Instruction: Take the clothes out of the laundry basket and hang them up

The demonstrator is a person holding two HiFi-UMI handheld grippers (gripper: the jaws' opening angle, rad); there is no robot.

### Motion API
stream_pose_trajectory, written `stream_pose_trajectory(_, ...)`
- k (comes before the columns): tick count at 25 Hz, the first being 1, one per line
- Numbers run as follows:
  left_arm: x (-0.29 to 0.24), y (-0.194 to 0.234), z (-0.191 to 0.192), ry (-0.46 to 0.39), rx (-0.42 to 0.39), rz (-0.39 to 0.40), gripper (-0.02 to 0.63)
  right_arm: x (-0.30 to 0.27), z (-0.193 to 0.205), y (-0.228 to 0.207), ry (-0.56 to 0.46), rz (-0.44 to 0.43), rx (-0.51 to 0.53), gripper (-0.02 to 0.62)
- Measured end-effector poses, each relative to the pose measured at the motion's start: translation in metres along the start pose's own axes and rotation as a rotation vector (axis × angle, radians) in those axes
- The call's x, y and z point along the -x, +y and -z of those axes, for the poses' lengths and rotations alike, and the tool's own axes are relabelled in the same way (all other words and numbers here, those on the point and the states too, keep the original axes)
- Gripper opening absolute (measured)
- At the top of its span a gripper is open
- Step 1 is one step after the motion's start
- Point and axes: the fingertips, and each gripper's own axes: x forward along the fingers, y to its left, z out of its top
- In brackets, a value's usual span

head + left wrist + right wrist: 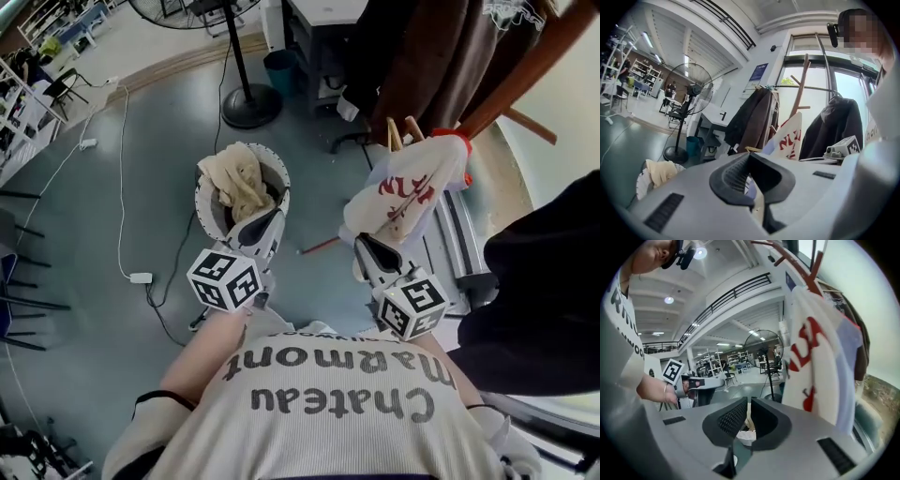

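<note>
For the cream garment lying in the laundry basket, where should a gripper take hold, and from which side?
Grip the bunched fold of the cream garment that rises highest, coming down from above. The wall of the laundry basket rings it on every side, so a sideways approach is probably blocked; the crumpled folds offer a ridge to pinch.

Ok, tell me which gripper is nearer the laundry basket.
Left. The left gripper is right beside the laundry basket; the right gripper is off to one side, by the white shirt.
</note>
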Motion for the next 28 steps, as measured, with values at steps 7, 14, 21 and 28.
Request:
stream_pose_trajectory(7,0.052,0.123,-0.011,0.016,0.022,-0.155,0.009,-0.116,0.001,0.054,0.091,-0.069,0.003,0.048)
stream_pose_trajectory(14,0.102,0.248,-0.023,0.042,0.042,-0.260,0.008,-0.253,0.001,0.102,0.138,-0.120,-0.099,0.048)
stream_pose_trajectory(21,0.116,0.320,-0.011,0.157,-0.013,-0.275,0.009,-0.338,0.017,0.131,0.200,-0.125,-0.133,0.048)
stream_pose_trajectory(28,0.103,0.344,0.040,0.236,0.065,-0.247,0.009,-0.366,0.086,0.128,0.362,-0.104,-0.198,0.048)
